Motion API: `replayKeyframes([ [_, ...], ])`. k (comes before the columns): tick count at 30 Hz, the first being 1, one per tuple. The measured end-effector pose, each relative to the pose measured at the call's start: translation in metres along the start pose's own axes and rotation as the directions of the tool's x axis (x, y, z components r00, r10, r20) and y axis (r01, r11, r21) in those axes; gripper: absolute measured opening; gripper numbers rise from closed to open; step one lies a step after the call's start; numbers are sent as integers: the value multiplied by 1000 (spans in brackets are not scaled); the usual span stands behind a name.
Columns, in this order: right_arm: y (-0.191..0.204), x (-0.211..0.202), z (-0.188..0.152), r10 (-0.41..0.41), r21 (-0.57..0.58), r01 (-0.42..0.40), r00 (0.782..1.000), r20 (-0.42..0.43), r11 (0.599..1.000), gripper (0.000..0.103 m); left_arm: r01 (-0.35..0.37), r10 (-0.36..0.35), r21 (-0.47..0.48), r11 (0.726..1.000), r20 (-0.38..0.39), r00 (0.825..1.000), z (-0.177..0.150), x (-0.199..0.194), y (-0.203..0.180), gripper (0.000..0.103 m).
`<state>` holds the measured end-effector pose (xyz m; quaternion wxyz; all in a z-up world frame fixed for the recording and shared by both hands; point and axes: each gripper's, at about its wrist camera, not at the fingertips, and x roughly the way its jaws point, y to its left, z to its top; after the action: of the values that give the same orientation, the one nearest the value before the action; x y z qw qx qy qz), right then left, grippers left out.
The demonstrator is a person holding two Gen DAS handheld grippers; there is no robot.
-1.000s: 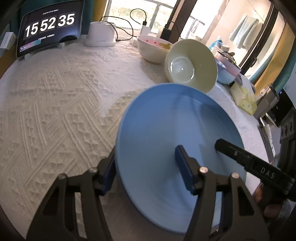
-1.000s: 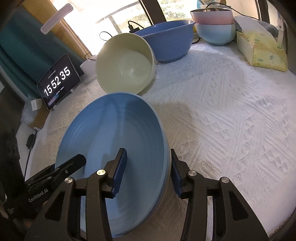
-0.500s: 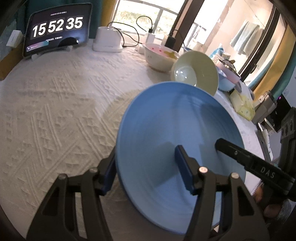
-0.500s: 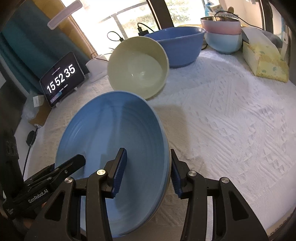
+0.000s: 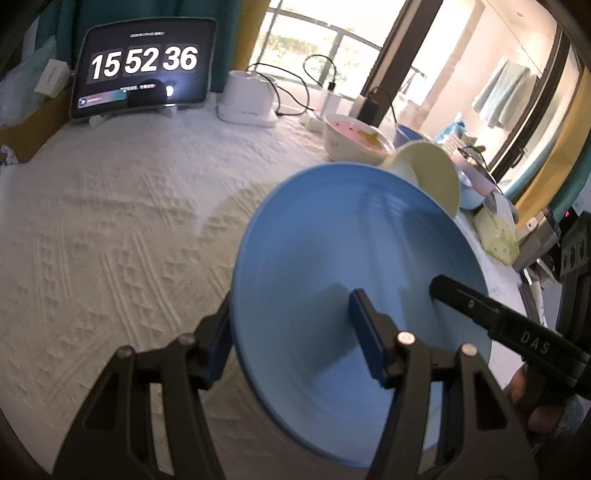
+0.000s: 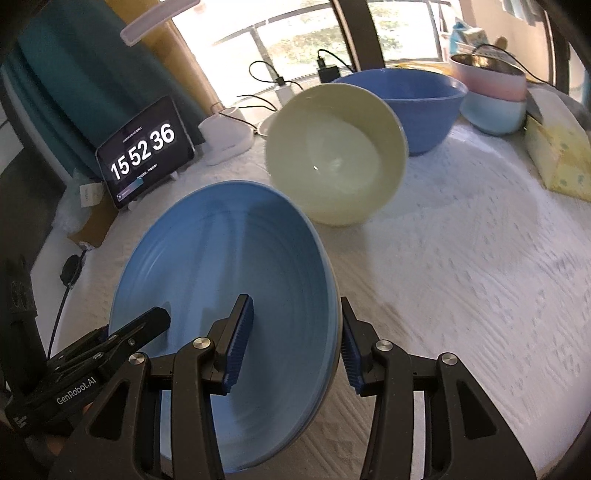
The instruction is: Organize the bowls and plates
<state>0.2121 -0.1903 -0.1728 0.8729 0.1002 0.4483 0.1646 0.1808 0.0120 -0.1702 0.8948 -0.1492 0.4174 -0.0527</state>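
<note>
Daylit window (image 6: 303, 33) behind a white textured tablecloth (image 5: 110, 229), teal curtain (image 6: 74, 92) beside.

I read this as a home, likely a living or dining room: table (image 5: 110, 229) under a white textured cloth, crockery bowls (image 6: 402, 107) stacked by a big window (image 6: 295, 33), curtains (image 6: 70, 92), a towel (image 5: 502, 92) hanging in the next room, tissue box (image 6: 557, 162), tablet clock (image 5: 144, 66) and chargers.
</note>
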Motion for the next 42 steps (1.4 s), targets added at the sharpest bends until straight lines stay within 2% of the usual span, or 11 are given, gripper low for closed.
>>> replayKeyframes([
  [26, 50, 52, 44, 55, -118, -55, 998, -3, 991, 47, -71, 76, -62, 996, 82, 994, 37, 5, 52, 61],
  [42, 62, 100, 54, 65, -132, -73, 996, -60, 989, 48, -138, 143, -77, 987, 58, 988, 48, 31, 78, 61],
])
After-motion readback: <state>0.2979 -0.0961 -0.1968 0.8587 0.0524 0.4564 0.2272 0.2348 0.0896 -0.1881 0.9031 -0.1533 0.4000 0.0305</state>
